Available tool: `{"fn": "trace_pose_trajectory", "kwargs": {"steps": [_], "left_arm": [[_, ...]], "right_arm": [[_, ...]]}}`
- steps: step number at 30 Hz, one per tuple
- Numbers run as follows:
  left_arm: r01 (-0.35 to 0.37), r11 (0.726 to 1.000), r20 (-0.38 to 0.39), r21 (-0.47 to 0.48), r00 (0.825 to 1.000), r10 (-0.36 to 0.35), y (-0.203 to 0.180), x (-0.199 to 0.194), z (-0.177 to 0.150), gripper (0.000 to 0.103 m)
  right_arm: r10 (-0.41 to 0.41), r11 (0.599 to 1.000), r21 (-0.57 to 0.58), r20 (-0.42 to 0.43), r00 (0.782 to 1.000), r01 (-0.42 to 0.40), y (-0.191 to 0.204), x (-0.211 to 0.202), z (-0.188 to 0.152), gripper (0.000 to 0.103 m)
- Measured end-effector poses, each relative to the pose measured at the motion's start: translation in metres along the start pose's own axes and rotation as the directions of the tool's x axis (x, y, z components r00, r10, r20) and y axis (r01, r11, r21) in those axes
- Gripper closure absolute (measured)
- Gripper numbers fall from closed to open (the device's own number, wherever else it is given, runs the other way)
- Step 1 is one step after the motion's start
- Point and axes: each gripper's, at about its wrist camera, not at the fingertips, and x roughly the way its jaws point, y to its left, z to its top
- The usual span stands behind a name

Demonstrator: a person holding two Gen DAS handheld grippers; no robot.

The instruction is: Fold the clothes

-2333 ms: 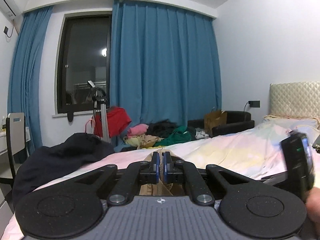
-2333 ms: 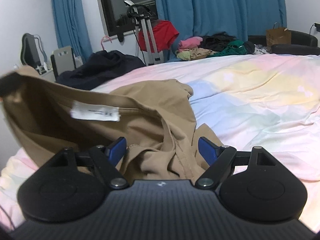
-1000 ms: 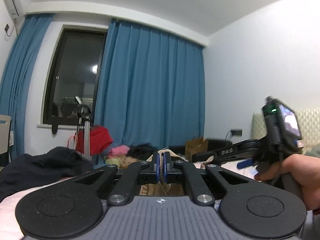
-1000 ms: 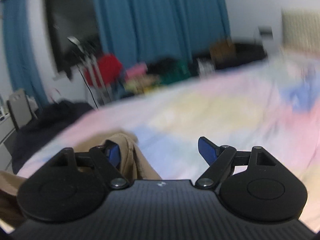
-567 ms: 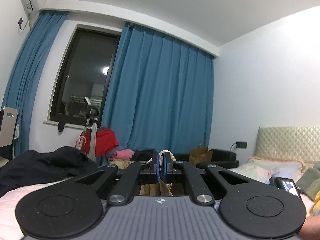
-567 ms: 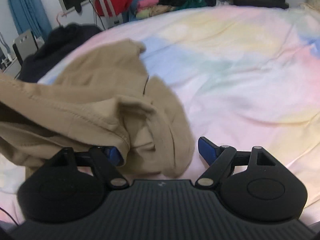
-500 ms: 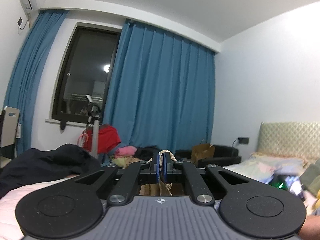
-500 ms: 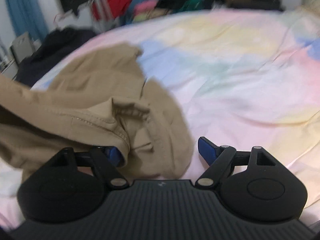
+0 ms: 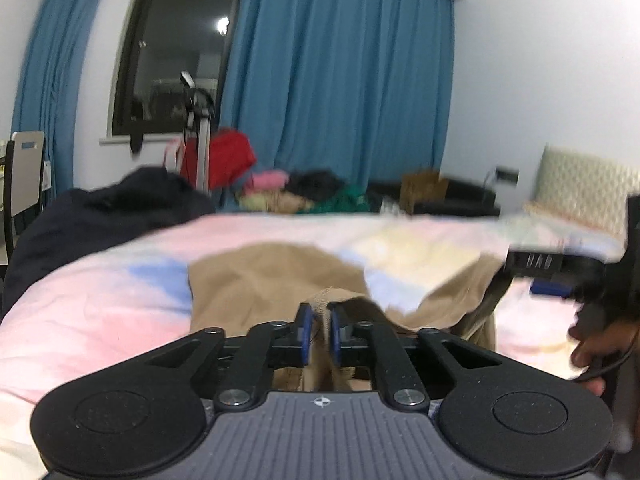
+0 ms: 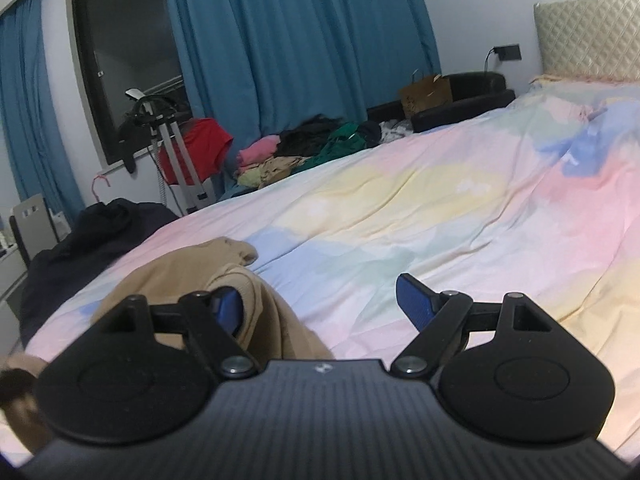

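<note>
Across the lower middle of both frames, the tan garment (image 9: 276, 280) lies crumpled on the pastel bedsheet (image 10: 460, 216). Left gripper (image 9: 319, 330) has just been opening, a fabric ridge loose between its slightly parted pads. Right gripper (image 10: 320, 304) stands wide apart, its left pad beside a fold.

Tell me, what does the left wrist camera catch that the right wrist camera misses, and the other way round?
Only the left wrist view shows the left gripper, its jaws just opened a little with the tan garment between them, plus the person's hand holding the other tool.

Only the right wrist view shows the right gripper, open wide, its left pad against the garment, and the blue patch of sheet near the headboard.

Both show the pastel bedsheet, blue curtains, dark window, red cloth and black clothing heap.
</note>
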Motion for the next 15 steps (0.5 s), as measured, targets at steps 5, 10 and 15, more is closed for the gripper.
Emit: {"fn": "trace_pose_trajectory", "kwargs": {"steps": [5,10,15], "left_arm": [[-0.008,0.994,-0.124,0.106,0.992,0.021,-0.013,0.033,-0.013,0.057],[0.018,0.977,-0.187,0.213,0.982,0.023,-0.027,0.057,-0.022,0.049],[-0.059,0.958,-0.204,0.280,0.972,0.119,-0.035,0.066,-0.028,0.042]], "right_arm": [[0.023,1.000,-0.013,0.007,1.000,-0.023,0.003,-0.001,-0.001,0.023],[0.030,1.000,-0.001,0.001,1.000,-0.030,0.003,-0.003,-0.003,0.023],[0.021,1.000,-0.005,0.036,0.999,-0.021,0.002,-0.007,-0.002,0.023]]}}
